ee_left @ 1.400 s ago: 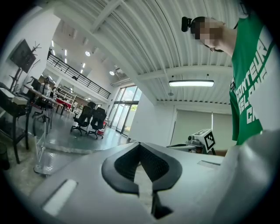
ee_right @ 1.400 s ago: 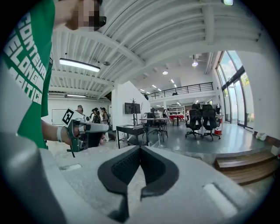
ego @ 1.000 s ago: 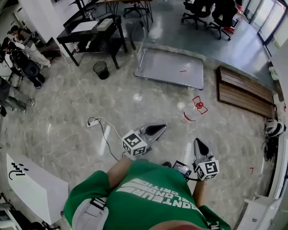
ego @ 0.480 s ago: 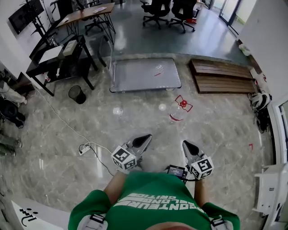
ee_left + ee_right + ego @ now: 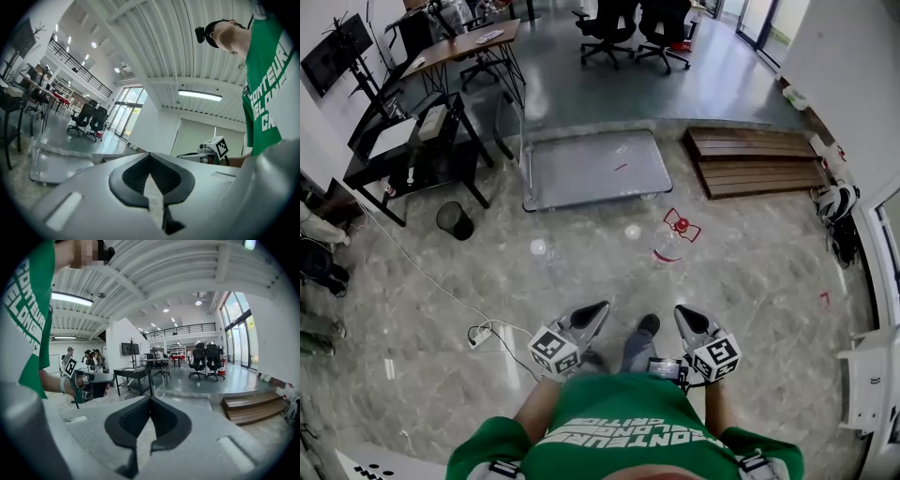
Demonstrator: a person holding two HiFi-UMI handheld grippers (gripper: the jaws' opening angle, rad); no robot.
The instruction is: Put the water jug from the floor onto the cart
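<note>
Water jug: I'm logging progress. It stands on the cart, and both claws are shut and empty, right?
Not quite. The head view shows the water jug on the floor, short of the cart, not on it. The left claw and the right claw are indeed shut and empty.

The grey marbled floor (image 5: 769,281) runs under both tools. Ahead of the right gripper (image 5: 682,312), the clear water jug (image 5: 671,242) with its red top sits on the tiles. Farther ahead of the left gripper (image 5: 598,307), beyond the jug and apart from it, the flat silver cart (image 5: 591,169) stands on the floor. A wooden pallet (image 5: 755,161) lies ahead and right of the right gripper. Left of the left gripper lies a white power strip (image 5: 478,335) with its cable. Ahead-left stand a black bin (image 5: 455,220) and a black desk (image 5: 408,159). A dark shoe (image 5: 649,324) is planted between the grippers.
</note>
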